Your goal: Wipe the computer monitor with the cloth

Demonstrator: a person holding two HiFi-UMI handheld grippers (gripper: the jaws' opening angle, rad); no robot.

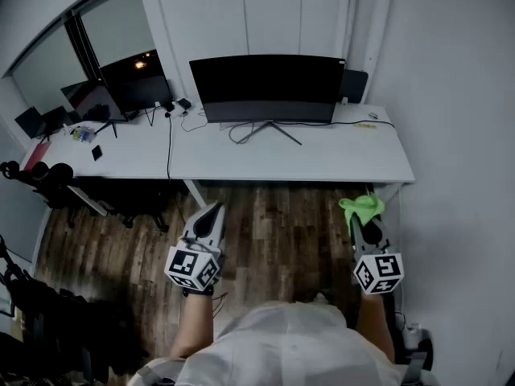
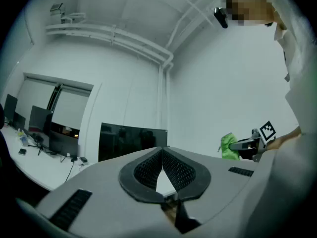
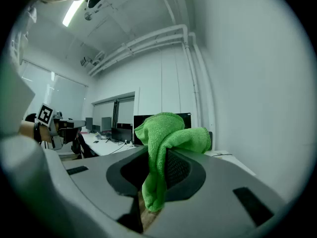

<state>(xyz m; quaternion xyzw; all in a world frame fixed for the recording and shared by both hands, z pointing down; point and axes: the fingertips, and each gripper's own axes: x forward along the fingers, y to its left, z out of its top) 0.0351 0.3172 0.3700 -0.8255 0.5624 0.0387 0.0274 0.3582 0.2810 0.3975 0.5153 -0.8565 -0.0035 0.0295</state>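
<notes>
- White desk [image 1: 322, 163] across the middle of the head view, well apart from both grippers, with bare wood floor [image 1: 273, 223] between. Judged step: bringing the cloth up to the screen, no wiping yet.
- Black monitor [image 1: 265, 87] at upper centre, upright on a spread-leg stand at the back of the desk, close to the wall. Best met square-on with the bunched cloth. Keep pressure light and work in long overlapping strokes from the top edge down, to avoid rocking the stand.
- Second dark screen [image 1: 133, 87] at upper left on the neighbouring desk, probably not the target. Steer right of it.
- Black chair [image 1: 40, 175] at the left edge, clear of the likely path.
- Left gripper [image 2: 162, 152] at lower centre-left, jaws pressed together on nothing. Free to steady the monitor's edge if needed.
- Right gripper [image 1: 364, 222] at lower right, clamped on the green cloth [image 3: 166, 133], with a loose fold bulging past the tips. Lead with that fold, never with bare jaw tips against the glass.
- Dark cables [image 1: 170, 147] trailing over the desk left of the stand, and small things [image 1: 370, 117] at its right end. Worth avoiding on low strokes.
</notes>
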